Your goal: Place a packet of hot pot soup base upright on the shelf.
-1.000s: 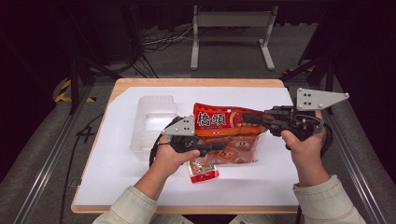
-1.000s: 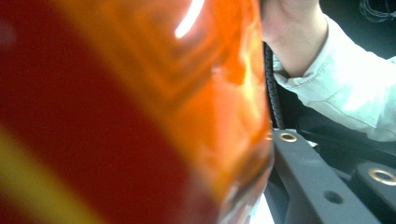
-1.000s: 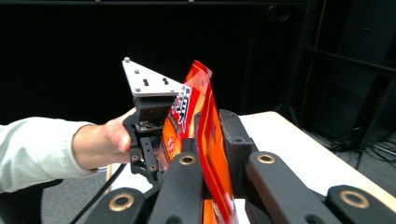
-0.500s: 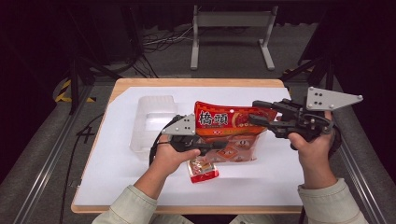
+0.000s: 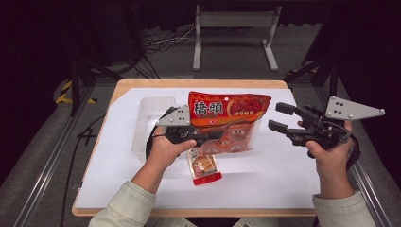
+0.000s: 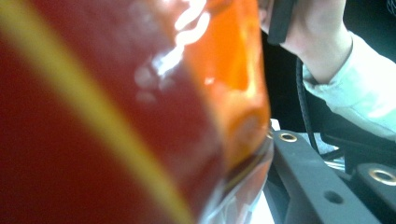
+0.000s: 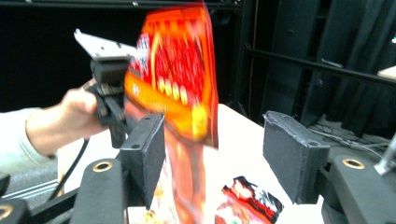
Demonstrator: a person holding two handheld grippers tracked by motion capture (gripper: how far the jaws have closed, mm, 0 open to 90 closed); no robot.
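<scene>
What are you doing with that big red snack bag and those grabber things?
A person is holding a gripper in each hand over the table. The left gripper is clamped on the big red snack bag and holds it upright. The right gripper has just been opening its jaws and now sits beside the bag with nothing between them. A small red packet lies on the white tabletop below the bag, and a clear plastic container sits behind the left hand.
</scene>
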